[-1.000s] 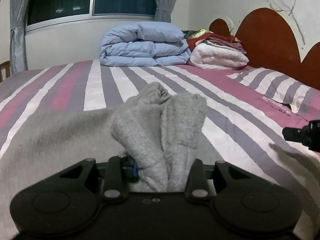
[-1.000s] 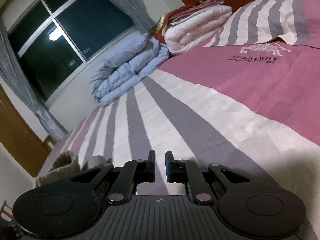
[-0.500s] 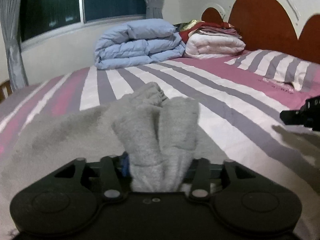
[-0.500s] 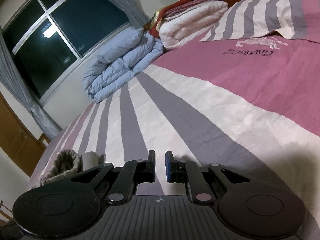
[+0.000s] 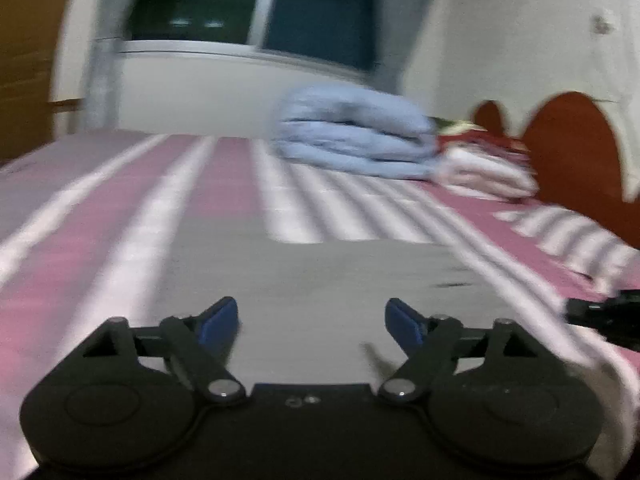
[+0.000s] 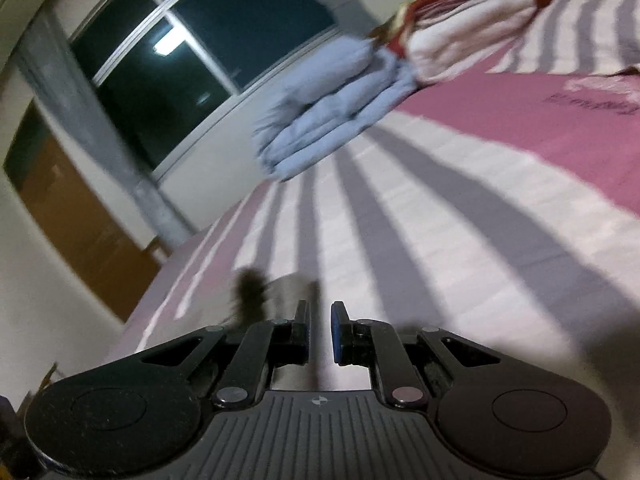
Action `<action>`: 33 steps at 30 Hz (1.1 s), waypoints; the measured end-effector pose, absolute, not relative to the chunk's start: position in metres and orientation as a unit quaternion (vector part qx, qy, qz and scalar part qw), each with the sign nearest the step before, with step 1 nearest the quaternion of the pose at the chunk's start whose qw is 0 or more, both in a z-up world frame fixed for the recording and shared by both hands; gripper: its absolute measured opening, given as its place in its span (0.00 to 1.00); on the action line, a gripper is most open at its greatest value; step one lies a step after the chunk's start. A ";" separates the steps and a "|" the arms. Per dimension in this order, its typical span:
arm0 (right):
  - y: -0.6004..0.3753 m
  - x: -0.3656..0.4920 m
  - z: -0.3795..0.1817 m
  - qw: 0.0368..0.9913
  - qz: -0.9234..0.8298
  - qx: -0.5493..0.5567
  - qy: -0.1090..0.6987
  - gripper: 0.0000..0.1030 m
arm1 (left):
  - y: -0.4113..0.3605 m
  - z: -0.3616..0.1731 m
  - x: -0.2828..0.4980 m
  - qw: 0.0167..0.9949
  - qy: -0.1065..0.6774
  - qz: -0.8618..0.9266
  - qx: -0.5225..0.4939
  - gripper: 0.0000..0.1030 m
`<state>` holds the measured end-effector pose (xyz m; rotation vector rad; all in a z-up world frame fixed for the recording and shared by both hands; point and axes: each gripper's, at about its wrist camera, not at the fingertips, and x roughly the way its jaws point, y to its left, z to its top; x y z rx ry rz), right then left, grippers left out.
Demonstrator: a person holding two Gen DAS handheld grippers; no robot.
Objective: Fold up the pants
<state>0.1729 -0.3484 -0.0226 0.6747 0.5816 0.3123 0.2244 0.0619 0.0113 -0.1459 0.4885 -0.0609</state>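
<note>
Left gripper (image 5: 312, 320) released pants (image 5: 320, 280), jaws opening (empty); right gripper (image 6: 320, 328) opening, empty

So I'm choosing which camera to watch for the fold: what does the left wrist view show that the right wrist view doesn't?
Only the left wrist view: the gray pants spread flat under the left gripper, whose jaws are opening with nothing between them, and the right gripper's tip at the right edge.
Only the right wrist view: the right gripper from behind, jaws opening and empty, the printed lettering, and a blurred dark shape, unidentifiable.
Both: the striped bedsheet, blue comforter, window.
</note>
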 end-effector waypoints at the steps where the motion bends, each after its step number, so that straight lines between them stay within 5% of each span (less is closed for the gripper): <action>1: -0.339 0.175 -0.023 0.887 0.157 0.327 0.287 0.44 | 0.078 0.011 0.222 0.967 0.246 -0.001 -0.071 0.74; 2: -0.329 0.176 -0.022 0.883 0.164 0.331 0.289 0.83 | 0.092 0.010 0.221 0.965 0.252 0.025 -0.070 0.75; 3: -0.321 0.174 -0.021 0.882 0.173 0.334 0.284 0.91 | 0.107 0.008 0.219 0.962 0.260 0.045 -0.073 0.75; 9: -0.268 0.178 -0.017 0.871 0.217 0.319 0.305 0.90 | 0.160 -0.008 0.205 0.947 0.276 0.115 -0.116 0.78; 13: -0.249 0.191 -0.024 0.856 0.208 0.324 0.345 0.76 | 0.178 -0.023 0.194 0.942 0.279 0.127 -0.138 0.79; 18: -0.239 0.219 -0.040 0.832 0.183 0.349 0.391 0.69 | 0.186 -0.032 0.191 0.936 0.292 0.125 -0.150 0.81; 22: -0.238 0.228 -0.045 0.822 0.179 0.377 0.388 0.40 | 0.181 -0.037 0.193 0.937 0.300 0.121 -0.135 0.84; 26: -0.258 0.215 -0.027 0.833 0.200 0.410 0.313 0.37 | 0.174 -0.040 0.193 0.938 0.304 0.117 -0.117 0.86; 29: -0.276 0.220 -0.052 0.825 0.158 0.420 0.344 0.37 | 0.171 -0.041 0.193 0.938 0.307 0.118 -0.105 0.86; 32: -0.290 0.229 -0.078 0.793 0.178 0.441 0.381 0.43 | 0.169 -0.041 0.194 0.938 0.311 0.119 -0.098 0.87; 33: -0.293 0.228 -0.071 0.800 0.183 0.429 0.377 0.53 | 0.169 -0.041 0.194 0.938 0.311 0.119 -0.096 0.87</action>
